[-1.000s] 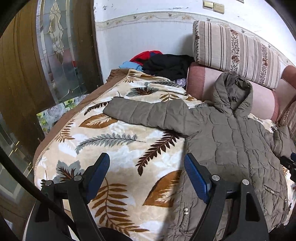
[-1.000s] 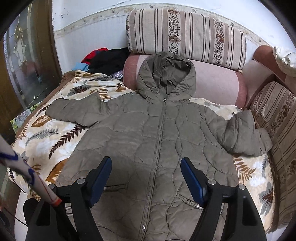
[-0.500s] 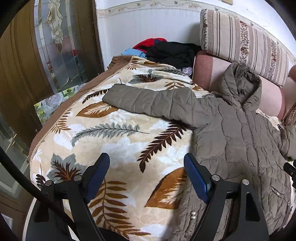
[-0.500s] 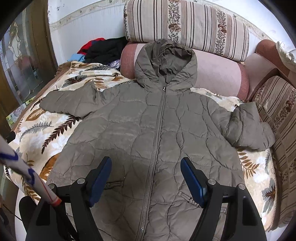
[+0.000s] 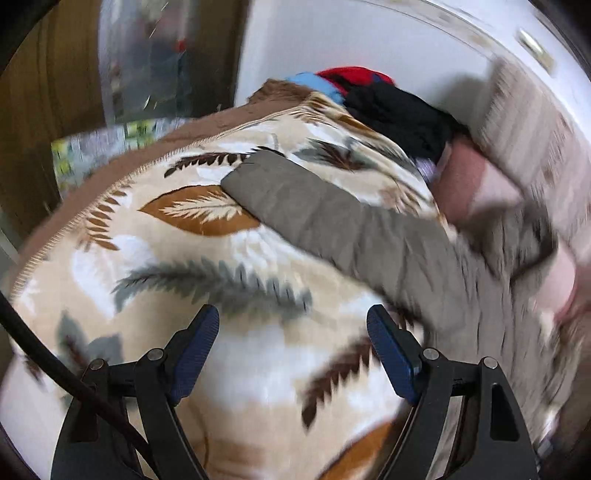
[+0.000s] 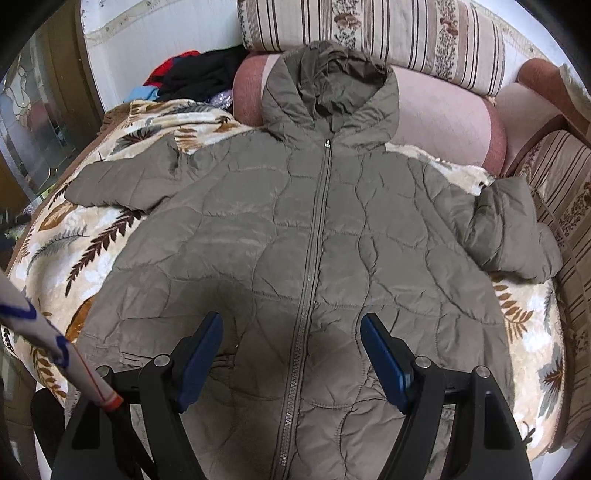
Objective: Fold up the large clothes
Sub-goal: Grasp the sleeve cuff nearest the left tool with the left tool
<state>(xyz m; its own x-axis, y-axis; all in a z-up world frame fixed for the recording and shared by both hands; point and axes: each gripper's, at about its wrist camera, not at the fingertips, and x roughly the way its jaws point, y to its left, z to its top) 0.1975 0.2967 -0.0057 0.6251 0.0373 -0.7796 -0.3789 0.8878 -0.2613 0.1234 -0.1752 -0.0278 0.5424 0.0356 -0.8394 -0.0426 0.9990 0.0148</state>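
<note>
An olive quilted hooded jacket [image 6: 314, 229] lies face up, zipped, spread flat on a leaf-patterned blanket [image 6: 74, 251], its hood resting against a pink bolster. One sleeve [image 6: 122, 181] stretches out to the left; the other sleeve [image 6: 509, 229] is bent at the right. My right gripper [image 6: 291, 354] hovers open over the jacket's lower front, astride the zipper, with nothing between its fingers. In the blurred left wrist view, my left gripper [image 5: 293, 350] is open above the bare blanket [image 5: 177, 280], short of the outstretched sleeve [image 5: 314, 218].
A pile of black, red and blue clothes [image 6: 195, 74] sits at the back left corner. A striped cushion [image 6: 373, 33] and pink bolster [image 6: 443, 118] line the back wall. A striped armrest [image 6: 565, 206] borders the right. A sleeve of a person [image 6: 48, 339] shows at lower left.
My left gripper swung left and down, off the jacket's hem and over bare blanket, rolling as it went. My right gripper sank closer to the jacket's front.
</note>
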